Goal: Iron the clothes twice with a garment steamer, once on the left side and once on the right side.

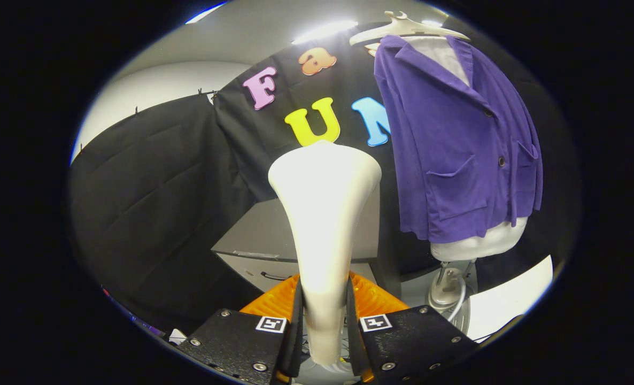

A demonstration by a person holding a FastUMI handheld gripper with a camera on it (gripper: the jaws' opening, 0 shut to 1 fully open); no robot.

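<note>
My gripper (pixel 323 313) is shut on the white garment steamer (pixel 323 214), both fingers pressing its narrow handle. The steamer's wide head rises upright just beyond the fingers. A purple jacket (pixel 456 144) hangs on a white hanger (pixel 402 28) over a white mannequin torso (pixel 480 243), to the right of the steamer's head and farther off. The steamer's head is apart from the jacket, with a gap between them.
A grey cabinet (pixel 266 238) with a drawer stands behind the steamer. The mannequin's metal stand (pixel 448 291) rests on a white surface (pixel 515 299) at the right. Black cloth walls close the booth at the left and behind.
</note>
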